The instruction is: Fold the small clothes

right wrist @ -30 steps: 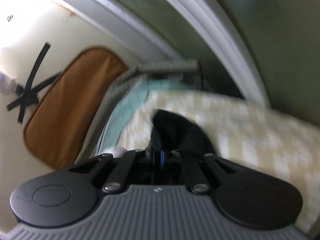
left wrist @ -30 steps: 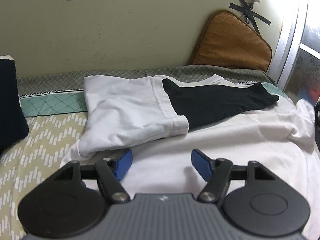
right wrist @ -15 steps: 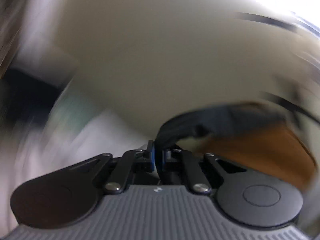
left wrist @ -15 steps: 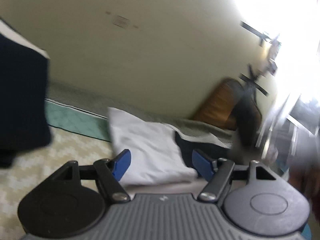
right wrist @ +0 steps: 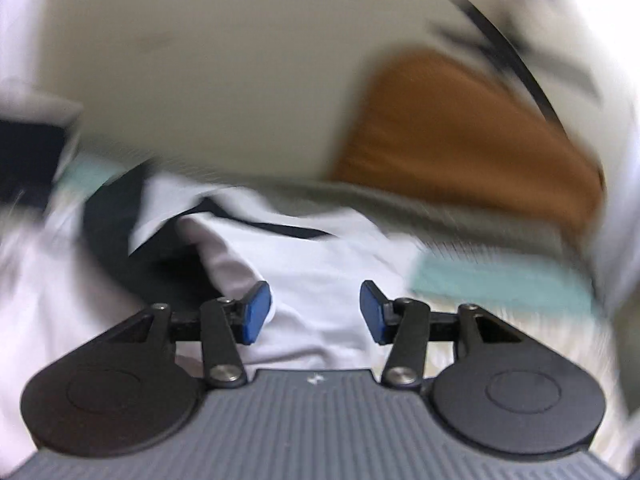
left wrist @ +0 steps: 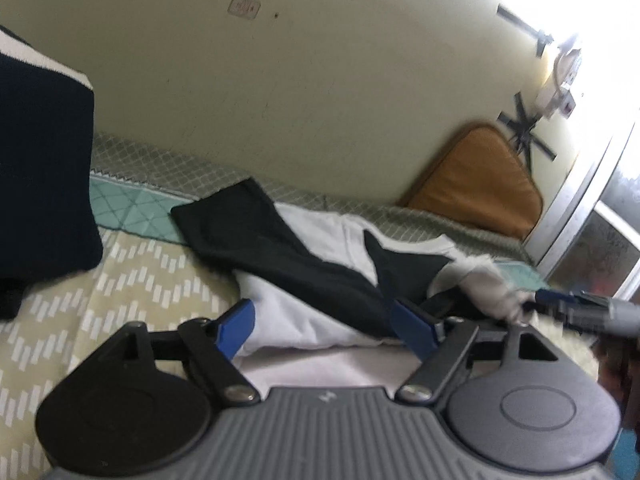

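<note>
A white shirt point(left wrist: 292, 312) with black sleeves lies on the bed. One black sleeve point(left wrist: 256, 236) is laid slantwise leftward across its folded white part. My left gripper point(left wrist: 326, 326) hovers low before the fold; its jaws are opening and nothing is pressed between the pads. My right gripper point(left wrist: 556, 298) reaches in from the right, next to a raised bunch of white cloth point(left wrist: 492, 284). In the blurred right wrist view my right gripper point(right wrist: 314, 316) has its jaws opening over the white shirt point(right wrist: 320, 264), gripping nothing, with the black sleeve point(right wrist: 116, 216) at the left.
The bed has a yellow patterned sheet point(left wrist: 120, 280). A dark navy cushion point(left wrist: 40, 180) stands at the left. An orange cushion point(left wrist: 476, 188) leans on the wall at the back right, beside a grey window frame point(left wrist: 580, 208).
My right gripper carried the black sleeve from the right over to the left across the white fold, then let it go and opened. The left gripper's view swung and rolled.
</note>
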